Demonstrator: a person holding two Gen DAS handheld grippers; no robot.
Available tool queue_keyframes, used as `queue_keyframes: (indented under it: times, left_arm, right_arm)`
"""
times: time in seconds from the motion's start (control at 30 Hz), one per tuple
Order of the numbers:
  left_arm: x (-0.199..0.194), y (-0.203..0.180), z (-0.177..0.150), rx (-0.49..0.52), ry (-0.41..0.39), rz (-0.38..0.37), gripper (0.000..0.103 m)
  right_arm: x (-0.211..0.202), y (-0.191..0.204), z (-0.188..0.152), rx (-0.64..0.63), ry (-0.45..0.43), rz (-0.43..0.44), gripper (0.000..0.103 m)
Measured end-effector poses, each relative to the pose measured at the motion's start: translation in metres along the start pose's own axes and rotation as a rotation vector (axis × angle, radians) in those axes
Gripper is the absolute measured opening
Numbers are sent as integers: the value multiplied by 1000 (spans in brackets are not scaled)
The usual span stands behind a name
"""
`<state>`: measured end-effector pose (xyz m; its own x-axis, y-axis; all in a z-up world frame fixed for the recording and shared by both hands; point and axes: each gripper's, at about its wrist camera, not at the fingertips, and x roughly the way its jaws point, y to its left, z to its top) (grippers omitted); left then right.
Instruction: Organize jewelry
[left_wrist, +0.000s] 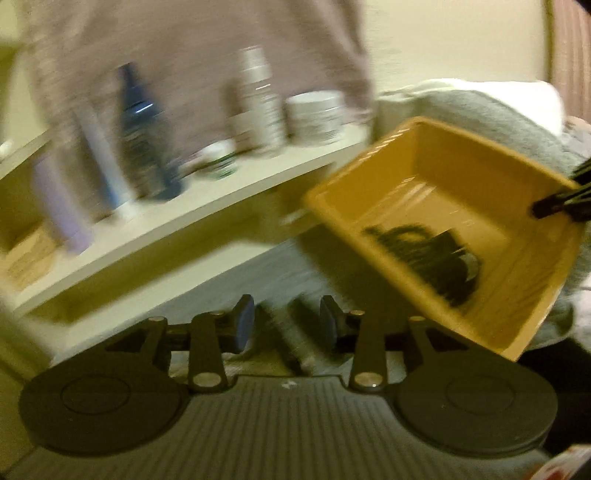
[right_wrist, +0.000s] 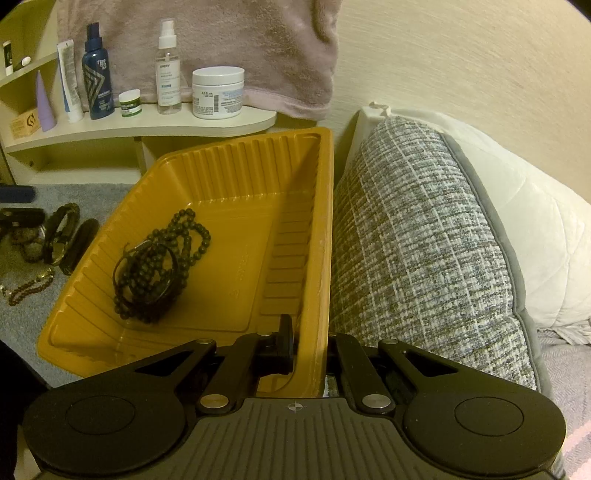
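While the right hand-held gripper (right_wrist: 309, 354) clamps its near rim, the yellow tray (right_wrist: 236, 177) stretches lengthwise away.

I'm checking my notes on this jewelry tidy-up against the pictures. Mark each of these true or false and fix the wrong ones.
1. The right gripper is clamped on the wall of the yellow tray. True.
2. The tray is empty. False: a dark beaded necklace lies in it.
3. The left gripper holds a bracelet. False: its fingers stand apart with nothing between them.
4. More jewelry lies on the grey cover left of the tray. True.
5. The white jar stands on the shelf. True.
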<state>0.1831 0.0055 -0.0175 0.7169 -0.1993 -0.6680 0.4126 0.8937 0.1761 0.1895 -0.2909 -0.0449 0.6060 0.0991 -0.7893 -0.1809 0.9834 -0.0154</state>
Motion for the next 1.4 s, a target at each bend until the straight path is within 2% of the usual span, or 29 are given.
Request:
queue_keyframes:
  times: [0.23, 0.47, 0.57, 0.7, 0.93, 1.07, 1.17, 1.27, 1.33, 1.4]
  left_arm:
    - [-5, 51, -40, -106, 68, 163, 36]
    - [-5, 69, -73, -211, 107, 221, 43]
    - [-4, 65, -81, -224, 114, 215, 45]
    - [-4, 55, -90, -222, 122, 200, 53]
    - [0, 38, -94, -204, 122, 174, 53]
    - [-3, 31, -90, -202, 97, 147, 52]
    - [-5, 19, -86, -170, 80, 92, 49]
    - [-2, 5, -85, -127, 87, 50, 40]
    - [0, -5, -84, -95, 92, 44, 30]
    - [0, -9, -84, -75, 89, 48, 29]
  right_arm:
    - [2, 0, 0, -5, 8, -6, 4]
    - [5, 0, 0, -6, 13, -8, 4]
    - [5, -1, 0, -7, 15, -8, 4]
    - [5, -1, 0, -6, 16, -9, 4]
    - [5, 0, 0, -7, 16, -9, 4]
    - [6, 0, 1, -7, 16, -9, 4]
    - [6, -1, 0, -5, 16, -10, 4]
    - [6, -2, -1, -6, 17, -10, 4]
    - [7, -1, -1, -7, 17, -11, 4]
    - [7, -2, -2, -6, 17, -11, 4]
